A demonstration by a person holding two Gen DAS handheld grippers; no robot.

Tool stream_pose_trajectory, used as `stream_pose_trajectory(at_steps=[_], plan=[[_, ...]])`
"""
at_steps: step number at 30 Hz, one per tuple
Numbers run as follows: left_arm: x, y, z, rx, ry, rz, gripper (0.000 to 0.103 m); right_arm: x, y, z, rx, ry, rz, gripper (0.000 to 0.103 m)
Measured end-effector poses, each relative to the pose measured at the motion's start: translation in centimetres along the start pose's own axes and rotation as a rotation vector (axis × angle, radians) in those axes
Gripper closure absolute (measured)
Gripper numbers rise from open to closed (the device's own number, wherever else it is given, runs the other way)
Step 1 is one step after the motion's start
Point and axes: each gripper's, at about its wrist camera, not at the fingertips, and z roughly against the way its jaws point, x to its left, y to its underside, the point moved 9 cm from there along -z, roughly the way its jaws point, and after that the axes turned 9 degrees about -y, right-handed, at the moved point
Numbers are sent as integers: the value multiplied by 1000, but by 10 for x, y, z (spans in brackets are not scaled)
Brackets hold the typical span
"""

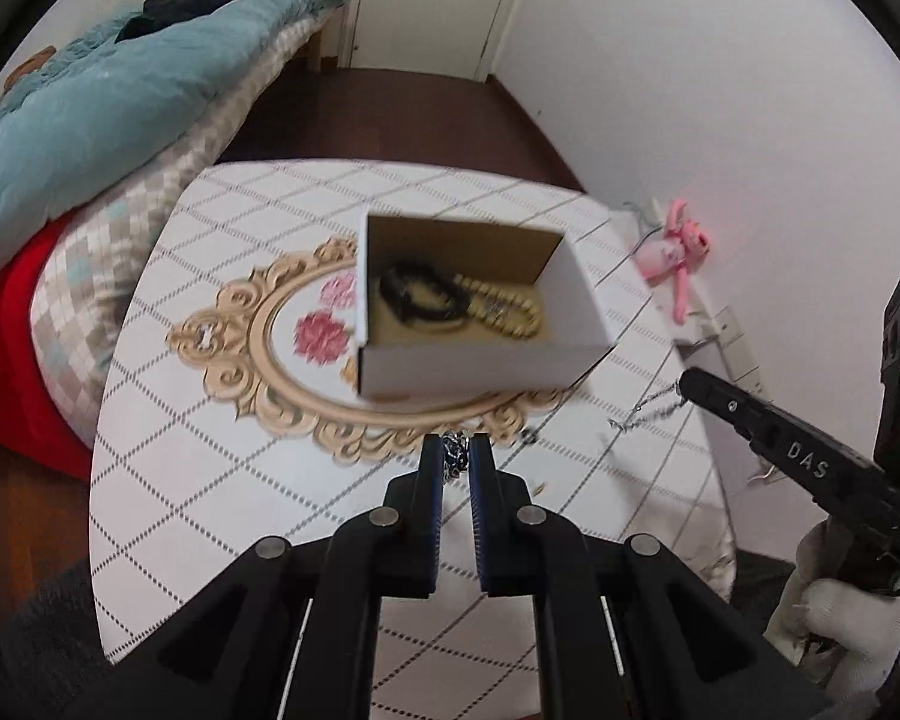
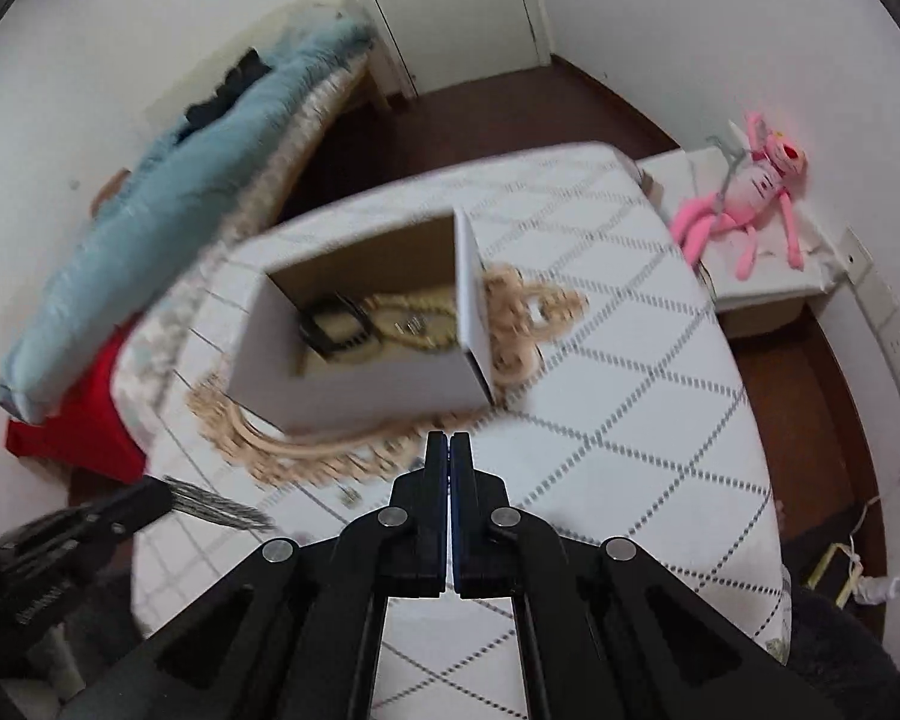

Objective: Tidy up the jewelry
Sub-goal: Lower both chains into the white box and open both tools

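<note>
The left gripper [image 1: 456, 459] clamps a silver chain [image 1: 455, 450] near the box [image 1: 480, 366] of beads [image 1: 498, 306], the right gripper [image 2: 449, 456] pinches another chain; next, carry both over the box, release.

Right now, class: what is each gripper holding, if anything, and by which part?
The left gripper pinches a silver chain at its fingertips. The right gripper appears to pinch a thin chain by one end, the rest dangling; its own view shows only shut fingers.
</note>
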Motion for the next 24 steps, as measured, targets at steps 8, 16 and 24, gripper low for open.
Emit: stream_pose_trajectory(at_steps=[8,16,24], plan=[[-18,-65,22,-69,52,-3,97,38,-66,27,-59,-64,69,103],[-8,-109,-13,-17,2,-32,97,51,-110,-9,5,-70,91,103],[8,-105,-63,109,-2,-35,97,42,-110,-49,99,-97,53,103]])
